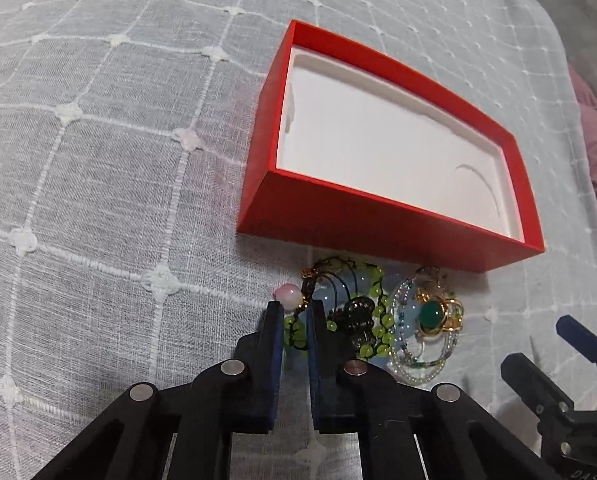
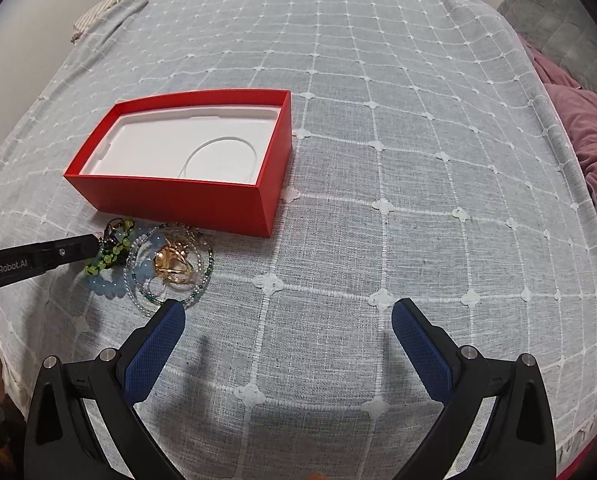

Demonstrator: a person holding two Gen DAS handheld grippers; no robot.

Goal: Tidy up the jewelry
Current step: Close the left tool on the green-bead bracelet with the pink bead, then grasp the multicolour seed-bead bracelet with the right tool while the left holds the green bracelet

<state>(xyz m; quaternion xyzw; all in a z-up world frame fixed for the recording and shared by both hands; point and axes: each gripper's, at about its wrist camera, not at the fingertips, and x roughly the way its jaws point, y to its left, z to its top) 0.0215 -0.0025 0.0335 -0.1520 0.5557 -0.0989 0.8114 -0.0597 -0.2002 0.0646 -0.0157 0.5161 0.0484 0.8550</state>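
The left tool (image 1: pixel 296 312) has its jaws drawn in to a narrow gap and is clamped on the green bead strand (image 1: pixel 372 320) at the left edge of the jewelry pile, with a pink bead (image 1: pixel 288 294) just beyond its left finger. No earlier view is given, so only the grip itself can be told. The right tool (image 2: pixel 288 316) stands wide, nothing between its blue pads (image 2: pixel 154 356), hovering over bare bedspread (image 2: pixel 378 160) just right of the pile.

The pile lies on the bed, touching or just in front of the near wall of the red box (image 1: pixel 378 216). Beside the green strand are a pale blue bead bracelet (image 2: pixel 106 288), a clear bead loop (image 1: pixel 418 368) and a gold ring with a green stone (image 1: pixel 432 314).

The box is open; it holds only a white molded liner (image 1: pixel 378 140) with a curved groove, and no jewelry.

The left wrist view shows the green stone and pink bead plainly. The right wrist view shows the whole bed, a mauve blanket (image 2: pixel 594 148) at its right edge, a grey pillow (image 2: pixel 554 20), and the left tool's side entering from the left.
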